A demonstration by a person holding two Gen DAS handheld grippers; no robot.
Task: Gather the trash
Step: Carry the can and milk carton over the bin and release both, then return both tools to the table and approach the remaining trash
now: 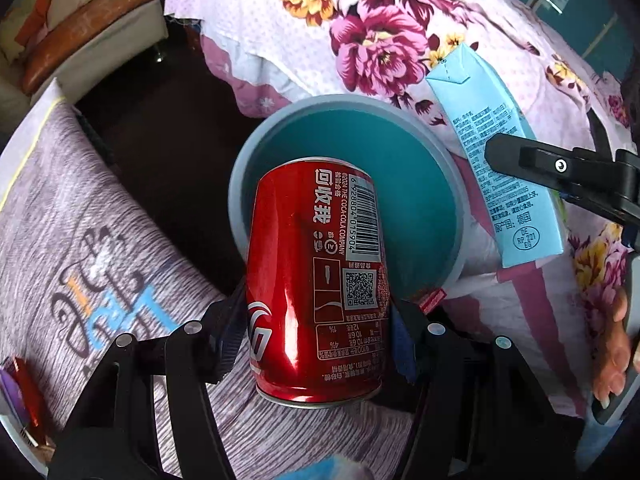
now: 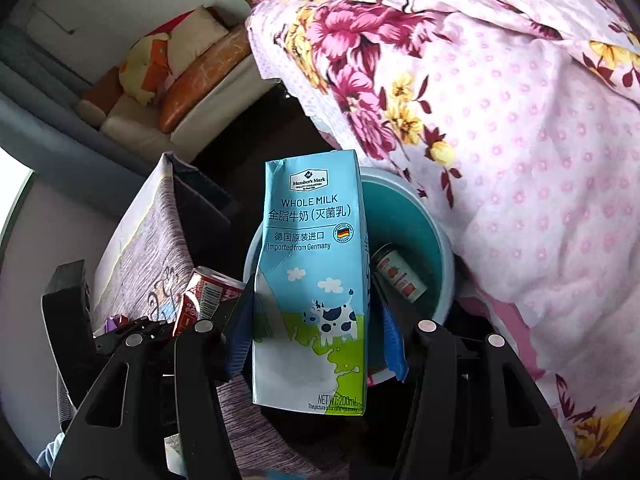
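Observation:
My left gripper (image 1: 316, 320) is shut on a red Coca-Cola can (image 1: 316, 280), held over the near rim of a teal waste bin (image 1: 420, 184). My right gripper (image 2: 312, 340) is shut on a light-blue whole-milk carton (image 2: 312, 280), held upright over the same bin (image 2: 436, 236). The carton (image 1: 496, 160) and a right finger (image 1: 532, 164) show in the left wrist view beside the bin. The can (image 2: 208, 292) shows in the right wrist view at the left. A small red-labelled bottle (image 2: 398, 272) lies inside the bin.
A floral pink quilt (image 2: 520, 140) hangs right behind and beside the bin. A grey printed cushion (image 1: 100, 260) lies at the left. A sofa with an orange bolster (image 2: 200, 76) stands at the back. Dark floor (image 1: 172, 152) lies between them.

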